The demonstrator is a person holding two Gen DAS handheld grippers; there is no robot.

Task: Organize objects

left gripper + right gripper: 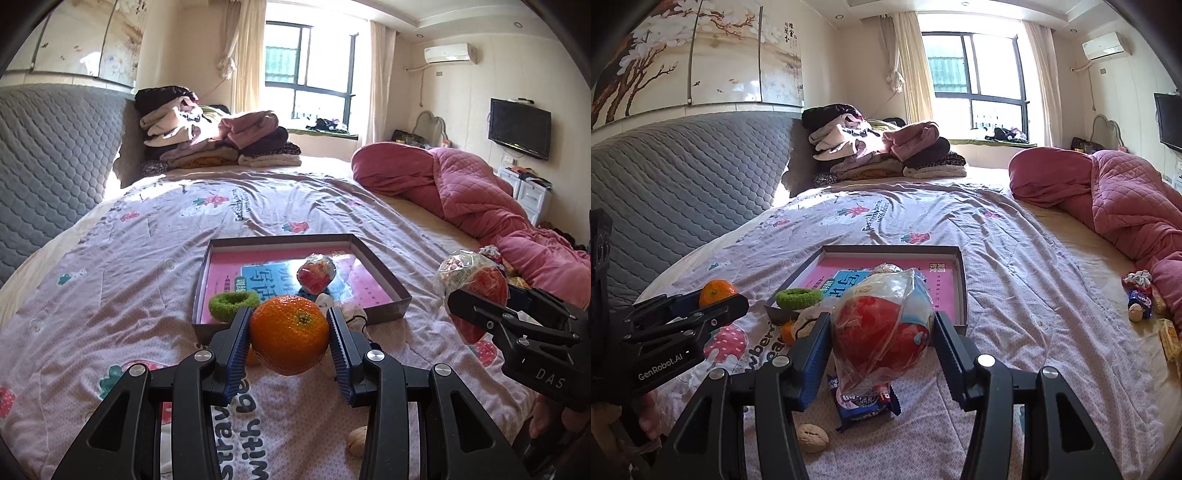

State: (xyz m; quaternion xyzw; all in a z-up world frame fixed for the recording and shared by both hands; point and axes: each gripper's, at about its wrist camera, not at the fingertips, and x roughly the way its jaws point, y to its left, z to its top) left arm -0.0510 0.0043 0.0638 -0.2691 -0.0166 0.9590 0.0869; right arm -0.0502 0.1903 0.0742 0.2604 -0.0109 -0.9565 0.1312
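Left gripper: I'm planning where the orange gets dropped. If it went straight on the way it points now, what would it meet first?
Probably the shallow box: the left gripper, holding the orange, aims at its near wall, by the green hair tie. Depth is uncertain.

A wide bed with a pale lilac strawberry-print cover fills the room, backed by a grey quilted headboard under a glossy wall panel painted with blossoming branches. Bright daylight pours through a dark-framed window flanked by cream curtains. A white air conditioner and a black flat television hang on the cream wall.
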